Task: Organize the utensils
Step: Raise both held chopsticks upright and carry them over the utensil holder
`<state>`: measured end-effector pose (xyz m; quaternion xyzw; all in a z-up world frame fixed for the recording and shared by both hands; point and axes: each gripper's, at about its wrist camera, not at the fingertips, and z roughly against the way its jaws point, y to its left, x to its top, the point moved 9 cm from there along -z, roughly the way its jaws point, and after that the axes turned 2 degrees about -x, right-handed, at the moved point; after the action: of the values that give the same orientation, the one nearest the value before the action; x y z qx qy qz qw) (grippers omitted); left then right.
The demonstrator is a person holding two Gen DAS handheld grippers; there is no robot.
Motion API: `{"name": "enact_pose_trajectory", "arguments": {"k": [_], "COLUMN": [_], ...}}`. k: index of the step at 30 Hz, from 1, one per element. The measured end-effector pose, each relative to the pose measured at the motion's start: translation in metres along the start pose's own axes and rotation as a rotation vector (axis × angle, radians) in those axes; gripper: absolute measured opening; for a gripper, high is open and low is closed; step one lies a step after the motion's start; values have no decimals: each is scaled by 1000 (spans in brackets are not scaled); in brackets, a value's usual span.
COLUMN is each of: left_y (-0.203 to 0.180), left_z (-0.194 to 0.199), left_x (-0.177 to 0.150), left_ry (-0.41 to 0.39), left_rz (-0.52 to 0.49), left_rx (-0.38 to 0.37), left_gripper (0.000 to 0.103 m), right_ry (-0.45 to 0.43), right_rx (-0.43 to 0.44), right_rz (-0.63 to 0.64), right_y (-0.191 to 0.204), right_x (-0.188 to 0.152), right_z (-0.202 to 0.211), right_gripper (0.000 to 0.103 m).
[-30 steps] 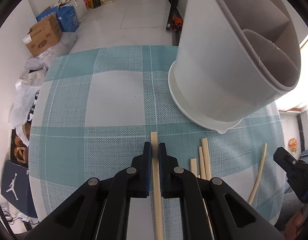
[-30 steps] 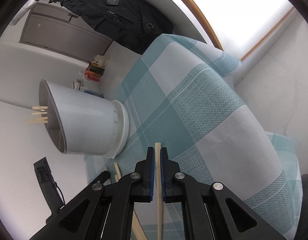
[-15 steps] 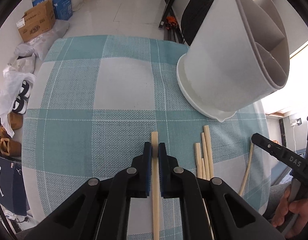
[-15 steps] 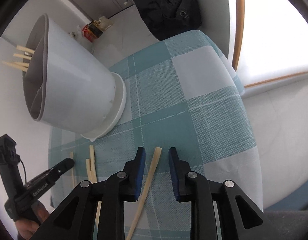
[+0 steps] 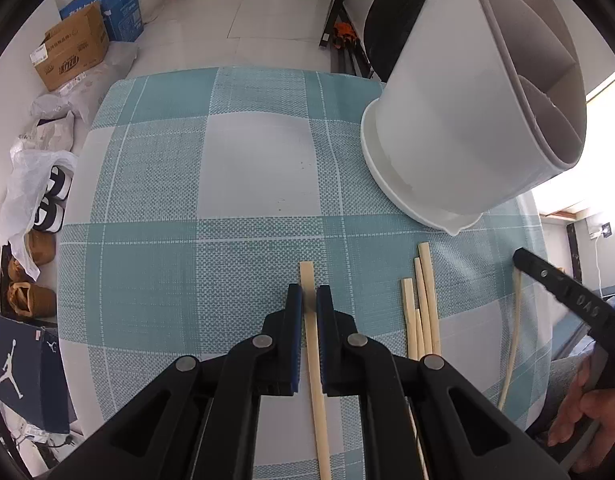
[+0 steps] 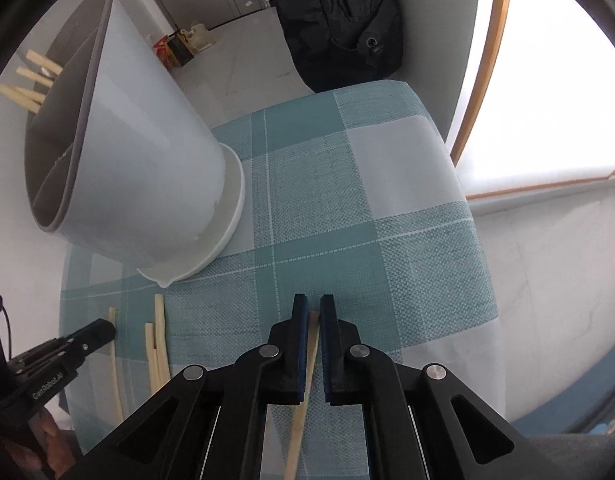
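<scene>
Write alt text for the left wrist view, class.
The left gripper, jaws shut on a chopstick, hangs over a teal checked tablecloth. Loose chopsticks lie beside it, below a white divided holder.

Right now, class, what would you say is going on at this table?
A person is sorting chopsticks with a two-finger gripper in each hand. The left gripper is shut on one chopstick, and the right gripper is shut on another chopstick. Between them, a few loose chopsticks lie on the checked tablecloth. A white divided utensil holder stands on the table beyond them, with several chopsticks already in one compartment.
</scene>
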<state>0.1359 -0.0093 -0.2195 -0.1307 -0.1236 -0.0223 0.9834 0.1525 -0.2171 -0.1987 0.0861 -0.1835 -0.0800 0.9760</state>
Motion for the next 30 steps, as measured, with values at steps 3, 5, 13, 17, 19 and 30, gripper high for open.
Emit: {"name": "enact_pose_trajectory", "arguments": {"k": [3, 5, 13, 17, 19, 30], "left_y": [-2, -5, -1, 2, 4, -23], "left_z": [-3, -5, 2, 17, 32, 119], "left_x": [2, 6, 3, 6, 8, 3], "left_ry": [6, -2, -82, -153, -200, -468], "left_rz": [-13, -23, -11, 16, 35, 32], "left_rx": [26, 45, 17, 5, -8, -16], "left_gripper": [3, 4, 3, 2, 2, 2], "right_ry": [-31, -53, -155, -231, -273, -422], "right_rx": [75, 110, 238, 257, 260, 324], "right_rz": [-69, -96, -154, -88, -33, 134], "right_y": [-6, -7, -16, -2, 10, 45], "right_x": [6, 11, 16, 24, 26, 13], "right_z": [12, 21, 63, 84, 96, 147], "right_gripper": [5, 5, 5, 5, 5, 5]}}
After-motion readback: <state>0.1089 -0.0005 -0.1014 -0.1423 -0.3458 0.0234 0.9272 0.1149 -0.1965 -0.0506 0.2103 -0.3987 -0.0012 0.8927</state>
